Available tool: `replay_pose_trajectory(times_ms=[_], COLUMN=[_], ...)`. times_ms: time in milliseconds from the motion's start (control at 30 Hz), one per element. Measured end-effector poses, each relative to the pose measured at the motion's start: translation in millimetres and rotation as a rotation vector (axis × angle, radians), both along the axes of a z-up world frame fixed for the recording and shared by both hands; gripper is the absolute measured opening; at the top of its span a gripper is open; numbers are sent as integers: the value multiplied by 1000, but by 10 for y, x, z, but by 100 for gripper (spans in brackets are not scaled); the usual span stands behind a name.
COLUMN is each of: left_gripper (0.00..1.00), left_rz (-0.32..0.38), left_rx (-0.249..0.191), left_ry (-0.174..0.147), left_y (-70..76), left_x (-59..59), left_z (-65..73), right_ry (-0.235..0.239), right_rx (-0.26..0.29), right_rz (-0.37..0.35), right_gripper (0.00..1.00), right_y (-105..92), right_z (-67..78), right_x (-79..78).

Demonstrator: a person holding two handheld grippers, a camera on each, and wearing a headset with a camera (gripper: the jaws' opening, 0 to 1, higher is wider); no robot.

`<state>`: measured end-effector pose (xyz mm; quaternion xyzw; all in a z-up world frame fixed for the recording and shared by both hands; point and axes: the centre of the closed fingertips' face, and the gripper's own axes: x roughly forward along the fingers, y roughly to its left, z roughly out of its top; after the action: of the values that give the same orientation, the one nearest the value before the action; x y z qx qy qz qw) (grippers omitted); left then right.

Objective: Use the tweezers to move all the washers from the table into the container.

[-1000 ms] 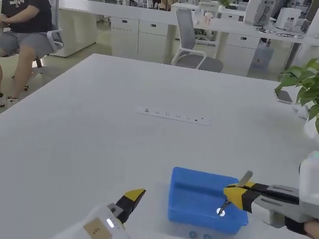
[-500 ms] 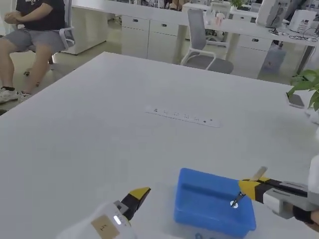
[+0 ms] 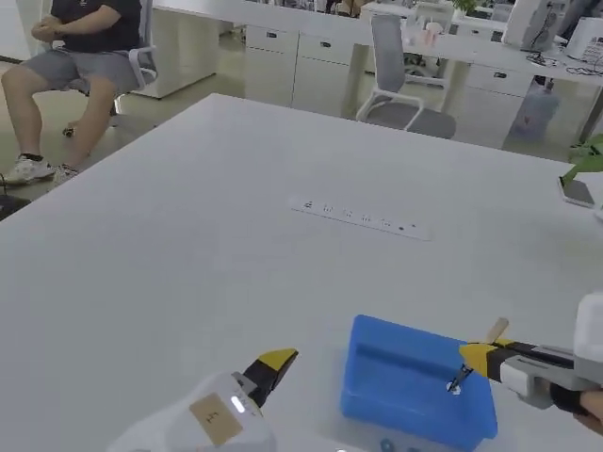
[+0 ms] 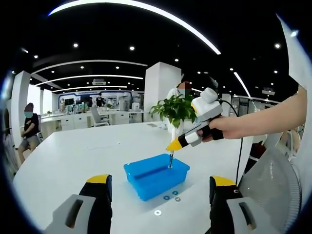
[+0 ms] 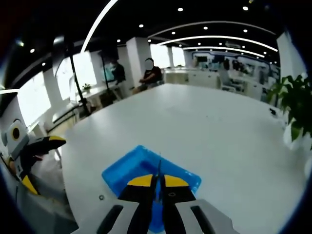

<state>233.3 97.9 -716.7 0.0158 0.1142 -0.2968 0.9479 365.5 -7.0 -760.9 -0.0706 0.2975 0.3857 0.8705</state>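
Moved: a second ago a shiny washer showed at my tweezers' [image 3: 457, 379] tip; now I can't make it out.
Right gripper [image 3: 482, 358]: squeezed tight on the tweezers, tip held over the box [image 3: 405, 421] so a washer would drop in.
Left gripper [image 3: 273, 365]: fingers wide apart, holding nothing, beside the box.
Washers [image 4: 166, 197]: a few lie on the table [image 3: 188, 235] just beside the box, clear in my left gripper view, faint in the head view.

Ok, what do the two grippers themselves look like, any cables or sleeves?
Both have black jaws tipped yellow on grey shanks. The left gripper has a white body with a tan label and a small lit lamp. The right gripper has a white body with black bands and a black cable trailing from it; the arm behind wears no sleeve.
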Motion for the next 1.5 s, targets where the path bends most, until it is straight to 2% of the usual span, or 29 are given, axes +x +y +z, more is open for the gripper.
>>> replay_pose_trajectory(times_ms=[33, 100, 167, 267, 367, 600, 700, 867, 1333, 1500], left_gripper=[84, 84, 84, 84, 83, 84, 84, 84, 84, 84], left_rz=[-3, -5, -8, -8, -5, -11, -13, -9, -10, -7], left_rx=[-4, 7, 7, 5, 10, -3, 0, -2, -2, 0], left_ry=[-1, 2, 0, 0, 5, -3, -1, 1, 7, 9], left_y=[-8, -8, -17, -16, -9, -24, -25, -22, -15, -9], left_x=[-2, -5, -7, -9, -8, -15, -17, -14, -15, -13], left_z=[5, -8, -5, -4, -16, 11, 0, 2, -12, -16], right_ry=[-19, -14, -6, -2, 1, 3, -6, 2, 2, -26], right_rx=[-53, -40, -3, -16, -24, -29, -46, -44, -24, -14], right_rz=[17, 19, 3, -7, -13, -24, -22, -23, -28, -25], right_gripper=[2, 2, 2, 3, 3, 3, 3, 3, 3, 3], right_y=[-33, 11, 22, -4, -43, -93, -113, -119, -65, -47], right_z=[-38, -56, -78, -211, -283, -329, -362, -414, -380, -296], right_x=[23, 13, 32, 65, 84, 114, 146, 177, 102, 72])
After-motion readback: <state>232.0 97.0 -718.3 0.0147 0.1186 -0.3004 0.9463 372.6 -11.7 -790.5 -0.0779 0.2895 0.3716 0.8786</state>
